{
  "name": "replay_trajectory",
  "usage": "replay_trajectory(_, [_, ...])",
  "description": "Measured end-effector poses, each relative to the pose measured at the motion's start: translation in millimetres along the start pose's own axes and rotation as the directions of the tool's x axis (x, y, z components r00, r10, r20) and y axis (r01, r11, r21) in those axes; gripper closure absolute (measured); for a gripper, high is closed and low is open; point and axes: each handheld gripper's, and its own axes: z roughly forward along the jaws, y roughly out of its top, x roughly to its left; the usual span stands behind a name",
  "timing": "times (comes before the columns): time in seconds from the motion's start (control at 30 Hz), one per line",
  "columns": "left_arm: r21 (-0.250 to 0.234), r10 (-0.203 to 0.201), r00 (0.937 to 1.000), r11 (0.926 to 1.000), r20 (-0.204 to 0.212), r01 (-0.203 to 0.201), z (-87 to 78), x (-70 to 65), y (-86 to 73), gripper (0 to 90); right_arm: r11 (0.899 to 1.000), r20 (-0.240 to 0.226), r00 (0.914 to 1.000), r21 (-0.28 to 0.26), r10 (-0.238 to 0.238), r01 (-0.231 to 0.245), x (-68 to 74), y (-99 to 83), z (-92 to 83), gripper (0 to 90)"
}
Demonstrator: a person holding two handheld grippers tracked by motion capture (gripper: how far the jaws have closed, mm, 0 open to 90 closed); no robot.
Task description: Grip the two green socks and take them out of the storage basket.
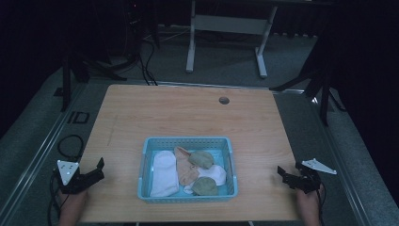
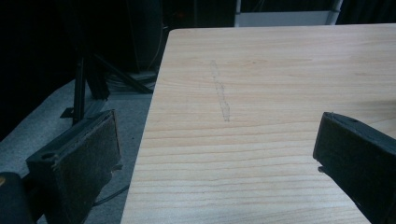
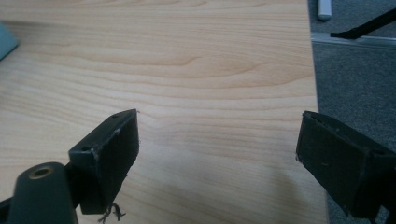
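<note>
Your left gripper (image 1: 98,168) sits low at your left, held in your left hand (image 1: 71,203), jaws angled forward and inward. Its jaws stand wide apart with nothing between them. Your right gripper (image 1: 283,173) sits low at your right, held in your right hand (image 1: 308,203), jaws pointing inward. Its jaws are likewise spread wide and empty. Both forearms enter from the near edge.

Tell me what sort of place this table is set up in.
Probably a lab or recording studio, not a home: black curtains behind, dark stand legs with cables on grey carpet, and a lone wooden table holding a blue basket of socks.
</note>
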Motion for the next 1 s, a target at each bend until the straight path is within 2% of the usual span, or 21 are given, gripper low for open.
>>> replay_trajectory(0.17, [0.002,0.0,1.0,1.0,-0.001,0.0,0.2,-0.1,0.1,0.4,1.0,-0.047,0.9989,0.012,-0.008,0.008,-1.7,0.5,-0.2,11.1])
replay_trajectory(0.2, [0.002,0.0,1.0,1.0,-0.002,0.0,0.3,0.0,0.1,0.4,0.999,-0.048,0.9981,0.033,-0.04,0.041,-2.2,0.1,0.3,11.1])
replay_trajectory(0.27, [0.001,-0.001,1.0,1.0,-0.002,0.001,0.2,-0.1,0.1,0.4,0.998,-0.054,0.9973,0.036,-0.05,0.052,-2.4,-0.3,0.0,11.1])
replay_trajectory(0.3, [0.0,0.001,1.0,1.0,-0.002,-0.001,0.1,-0.1,0.0,0.4,0.997,-0.08,0.9948,0.04,-0.063,0.067,-3.9,-0.9,-0.8,11.0])
replay_trajectory(0.37, [0.001,0.0,1.0,1.0,-0.002,0.0,0.1,-0.1,0.1,0.4,0.995,-0.099,0.9921,0.056,-0.077,0.083,-6.1,-1.7,-1.3,11.1])
replay_trajectory(0.43, [0.002,0.0,1.0,1.0,-0.002,0.0,0.0,0.0,0.1,0.4,0.993,-0.14,0.9866,0.067,-0.084,0.094,-8.2,-2.3,-2.3,11.0])
replay_trajectory(0.5, [0.002,0.0,1.0,1.0,-0.001,0.0,0.0,0.0,0.1,0.4,0.989,-0.16,0.9814,0.089,-0.106,0.121,-8.9,-2.5,-2.6,11.1])
replay_trajectory(0.67, [0.002,0.0,1.0,1.0,-0.002,0.0,0.2,-0.1,0.1,0.4,0.979,-0.235,0.9614,0.11,-0.143,0.172,-8.2,-1.3,-2.0,11.1])
replay_trajectory(0.73, [0.002,0.0,1.0,1.0,-0.003,0.0,0.2,-0.1,0.1,0.3,0.976,-0.238,0.959,0.113,-0.154,0.185,-7.5,-0.5,-1.9,11.2])
replay_trajectory(0.77, [0.002,0.0,1.0,1.0,-0.003,0.0,0.2,-0.2,0.1,0.3,0.973,-0.251,0.9545,0.118,-0.162,0.196,-6.7,0.2,-1.5,11.2])
replay_trajectory(0.8, [0.002,0.0,1.0,1.0,-0.003,0.0,0.2,-0.2,0.1,0.4,0.966,-0.268,0.945,0.126,-0.187,0.227,-5.6,1.7,-1.0,11.6])
replay_trajectory(0.9, [0.003,0.0,1.0,1.0,-0.003,0.0,0.3,-0.2,0.1,0.3,0.958,-0.294,0.9339,0.137,-0.203,0.252,-3.2,4.0,-1.6,12.7])
replay_trajectory(1.0, [0.003,0.0,1.0,1.0,-0.003,0.0,0.3,-0.2,0.2,0.4,0.943,-0.329,0.918,0.168,-0.221,0.288,0.6,7.6,-2.6,12.5])
